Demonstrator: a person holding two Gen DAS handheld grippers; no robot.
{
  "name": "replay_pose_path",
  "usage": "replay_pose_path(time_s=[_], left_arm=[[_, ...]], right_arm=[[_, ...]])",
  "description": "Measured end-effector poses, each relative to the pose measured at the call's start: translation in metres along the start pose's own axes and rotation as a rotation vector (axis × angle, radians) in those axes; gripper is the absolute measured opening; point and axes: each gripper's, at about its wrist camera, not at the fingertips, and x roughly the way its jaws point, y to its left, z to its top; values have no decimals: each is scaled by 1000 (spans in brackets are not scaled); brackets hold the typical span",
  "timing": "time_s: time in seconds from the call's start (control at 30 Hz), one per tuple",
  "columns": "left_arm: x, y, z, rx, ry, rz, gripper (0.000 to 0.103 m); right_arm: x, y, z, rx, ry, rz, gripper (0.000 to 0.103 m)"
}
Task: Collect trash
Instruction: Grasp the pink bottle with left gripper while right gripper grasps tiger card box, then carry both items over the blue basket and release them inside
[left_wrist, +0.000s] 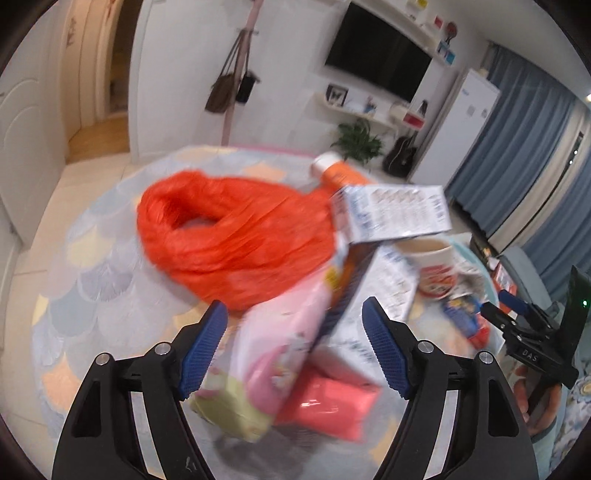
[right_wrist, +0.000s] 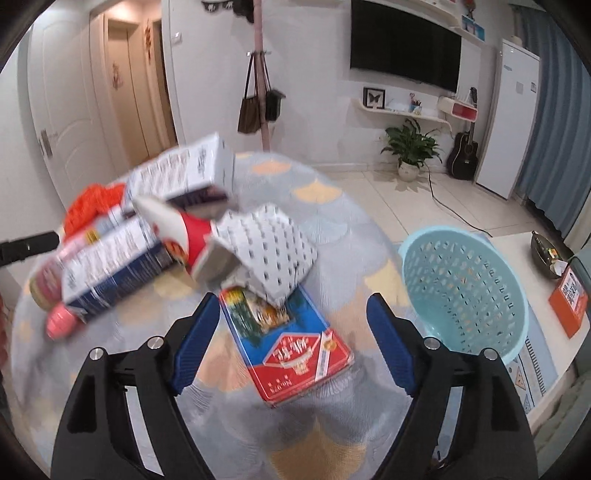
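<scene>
Scallop-patterned cloth covered the round table (right_wrist: 325, 192), where trash lay heaped: an orange plastic bag (left_wrist: 221, 236), cartons, a blue-and-red box (right_wrist: 291, 343). Both the left gripper (left_wrist: 295, 350) and right gripper (right_wrist: 291, 343) had jaws open, holding nothing. Beside the table, the blue basket (right_wrist: 461, 288) looked empty, so collecting had barely begun.

orange bag (left_wrist: 229, 236), lt-blue basket (right_wrist: 465, 295)

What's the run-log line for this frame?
left gripper: open, over pink pack | right gripper: open, over red-blue box | basket: empty
</scene>
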Motion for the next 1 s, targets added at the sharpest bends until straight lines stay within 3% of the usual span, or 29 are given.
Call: replay_pose_path(time_s=[0.23, 0.43, 0.53, 0.6, 0.77, 1.0], left_arm=[[19, 17, 0, -20, 83, 2, 74], [26, 8, -9, 38, 123, 42, 72], [27, 5, -9, 37, 121, 40, 70], [25, 4, -11, 34, 115, 41, 60], [16, 3, -17, 11, 94, 4, 48], [-6, 0, -32, -32, 58, -45, 47]], right_arm=[[20, -2, -11, -29, 68, 15, 85], [23, 1, -17, -44, 94, 24, 85], [23, 2, -20, -40, 98, 37, 76], [19, 7, -24, -52, 97, 27, 66], [6, 22, -33, -61, 93, 96, 62], [-22, 52, -34, -96, 63, 197, 61]])
